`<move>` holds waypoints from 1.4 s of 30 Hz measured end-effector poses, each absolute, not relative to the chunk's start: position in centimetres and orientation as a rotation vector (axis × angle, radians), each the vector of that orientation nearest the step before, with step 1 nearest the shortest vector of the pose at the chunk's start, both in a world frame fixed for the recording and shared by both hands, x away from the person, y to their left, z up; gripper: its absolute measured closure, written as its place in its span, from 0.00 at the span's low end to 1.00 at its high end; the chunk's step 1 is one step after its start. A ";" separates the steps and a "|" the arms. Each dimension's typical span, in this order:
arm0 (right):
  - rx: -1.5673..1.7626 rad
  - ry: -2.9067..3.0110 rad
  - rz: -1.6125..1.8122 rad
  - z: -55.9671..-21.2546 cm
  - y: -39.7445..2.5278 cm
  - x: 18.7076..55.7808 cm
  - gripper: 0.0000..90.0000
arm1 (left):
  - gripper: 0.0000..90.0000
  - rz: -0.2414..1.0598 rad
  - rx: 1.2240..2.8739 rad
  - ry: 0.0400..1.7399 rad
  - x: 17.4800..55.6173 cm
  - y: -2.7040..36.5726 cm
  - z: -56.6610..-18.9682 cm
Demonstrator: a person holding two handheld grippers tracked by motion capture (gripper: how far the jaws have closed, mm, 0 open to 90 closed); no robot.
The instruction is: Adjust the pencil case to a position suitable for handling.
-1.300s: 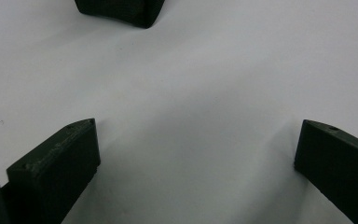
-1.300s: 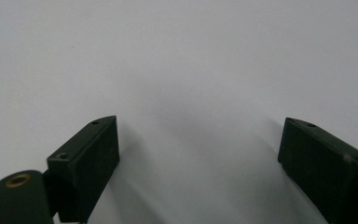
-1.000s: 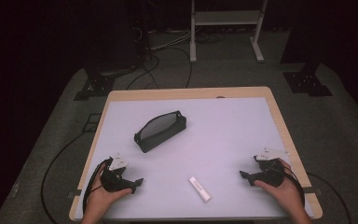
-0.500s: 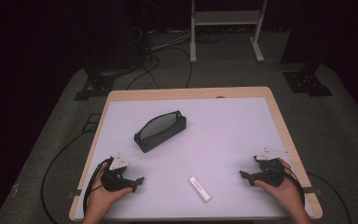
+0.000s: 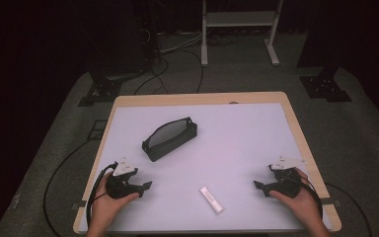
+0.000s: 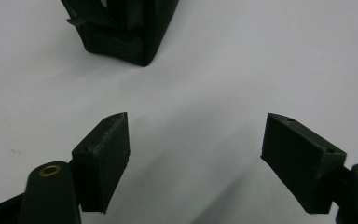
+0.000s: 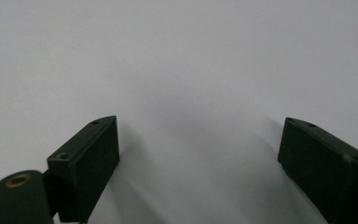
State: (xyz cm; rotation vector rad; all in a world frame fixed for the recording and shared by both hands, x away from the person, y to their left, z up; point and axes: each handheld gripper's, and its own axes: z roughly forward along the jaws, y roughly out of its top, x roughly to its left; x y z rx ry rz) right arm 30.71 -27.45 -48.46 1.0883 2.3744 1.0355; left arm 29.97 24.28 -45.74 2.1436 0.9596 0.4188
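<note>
Nothing is in hand yet, and I judge the next move is a reach from either side toward the black pouch (image 5: pixel 170 139). Left of and nearer than the pouch, the left gripper (image 5: pixel 145 186) rests spread and empty on the table (image 5: pixel 237 143); a small white stick (image 5: pixel 211 199) lies nearer-right of the pouch, and further right the right gripper (image 5: pixel 257 185) rests spread, holding nothing.

— What do we look like from above?

— We hold two black tools, the left gripper (image 5: pixel 147 185) and the right gripper (image 5: pixel 257 184), each topped with a pale grey three-cornered plate. A black cable loops from each one. Our forearms are bare; no sleeve shows.

— And up close?

— Our left gripper (image 6: pixel 196 144) has two blocky matte-black jaws with slanted tips, small holes on one and a brass-coloured ring at each base. Our right gripper (image 7: pixel 198 149) has the same dark blocks, with small holes and one brass ring showing.
</note>
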 end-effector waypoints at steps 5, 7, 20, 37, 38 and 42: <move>1.086 2.374 1.037 -48.5 -27.5 30.7 0.13 | 0.32 0.442 2.117 0.952 30.1 24.5 -44.8; 1.086 2.375 1.036 -48.5 -27.5 30.7 0.13 | 0.33 0.444 2.116 0.948 30.2 24.5 -44.6; 1.091 2.375 1.036 -48.5 -27.5 30.7 0.13 | 0.44 0.442 2.097 0.936 31.3 24.7 -43.4; 1.091 2.375 1.037 -48.5 -27.5 30.7 0.13 | 0.54 0.464 2.079 0.929 33.0 24.4 -41.6; 1.091 2.375 1.037 -48.5 -27.5 30.7 0.13 | 0.54 0.465 2.075 0.928 33.1 24.3 -41.5; 1.091 2.374 1.037 -48.5 -27.5 30.7 0.13 | 0.57 0.477 2.068 0.921 33.6 24.2 -40.9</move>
